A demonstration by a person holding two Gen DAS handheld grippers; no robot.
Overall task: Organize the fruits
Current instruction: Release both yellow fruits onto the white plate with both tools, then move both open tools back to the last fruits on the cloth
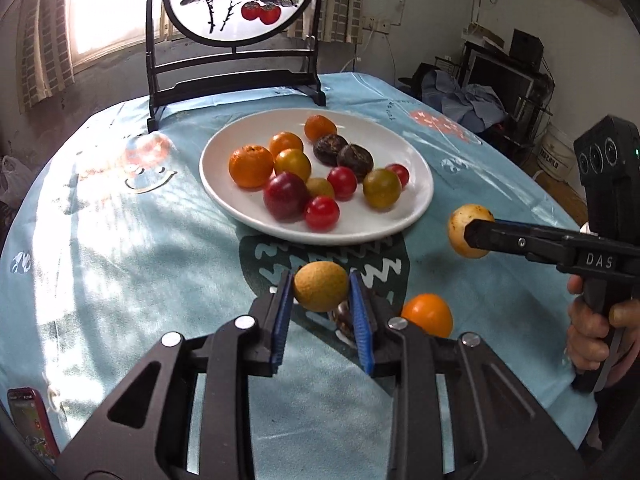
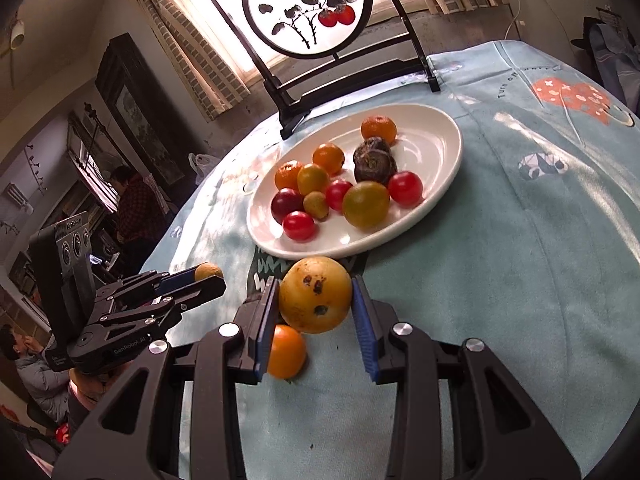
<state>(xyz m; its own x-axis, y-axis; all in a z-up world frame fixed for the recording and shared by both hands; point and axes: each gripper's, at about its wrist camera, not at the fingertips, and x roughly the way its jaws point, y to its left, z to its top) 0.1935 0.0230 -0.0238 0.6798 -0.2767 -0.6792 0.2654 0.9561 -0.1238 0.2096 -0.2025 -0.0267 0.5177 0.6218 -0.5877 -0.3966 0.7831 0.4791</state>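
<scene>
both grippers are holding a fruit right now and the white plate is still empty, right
Not quite. Each gripper does hold a fruit, but the white plate is not empty: the left wrist view shows it loaded with small oranges, red tomatoes and dark fruits.

A dark object (image 1: 342, 316) sits mostly hidden behind the held fruit (image 1: 320, 286).
</scene>
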